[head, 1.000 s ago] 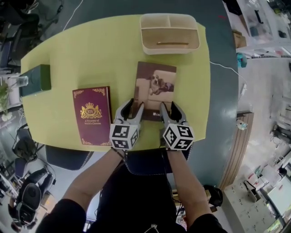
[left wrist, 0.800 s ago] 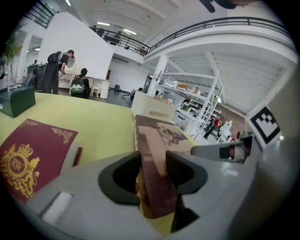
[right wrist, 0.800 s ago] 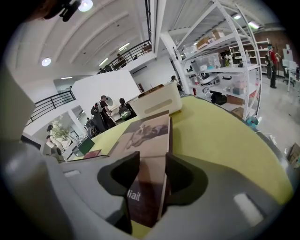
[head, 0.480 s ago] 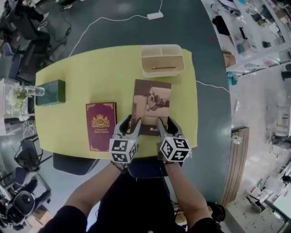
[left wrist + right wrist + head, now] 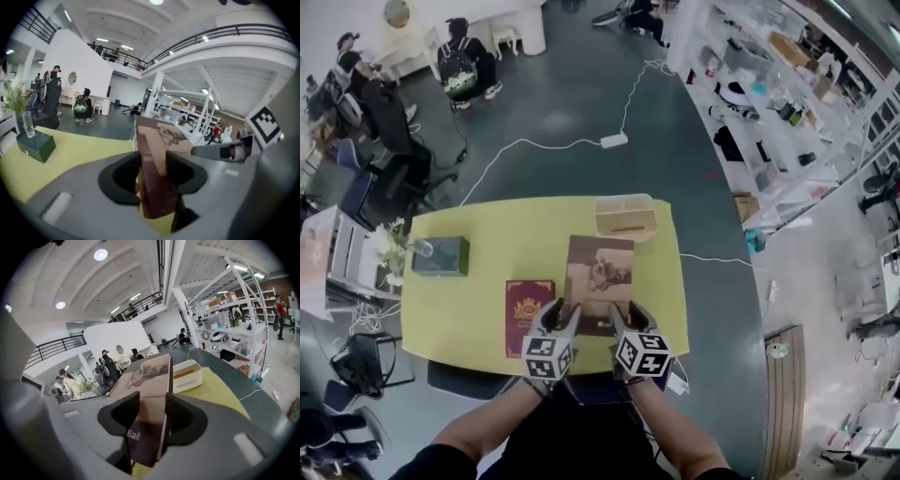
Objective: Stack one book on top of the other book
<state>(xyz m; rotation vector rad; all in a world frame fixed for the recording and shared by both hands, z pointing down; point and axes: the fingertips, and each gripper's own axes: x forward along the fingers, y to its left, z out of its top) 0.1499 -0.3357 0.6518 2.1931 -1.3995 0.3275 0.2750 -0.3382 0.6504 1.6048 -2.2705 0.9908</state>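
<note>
Looking down, I saw the yellow table in the middle of the dark floor. Over it the brown book with a dog picture was held by its near edge, just beside the red book, which lay flat at its left. A cream tray stood at the far edge. My left gripper and right gripper each clamped the brown book, jaws spread only by its thickness.
</note>
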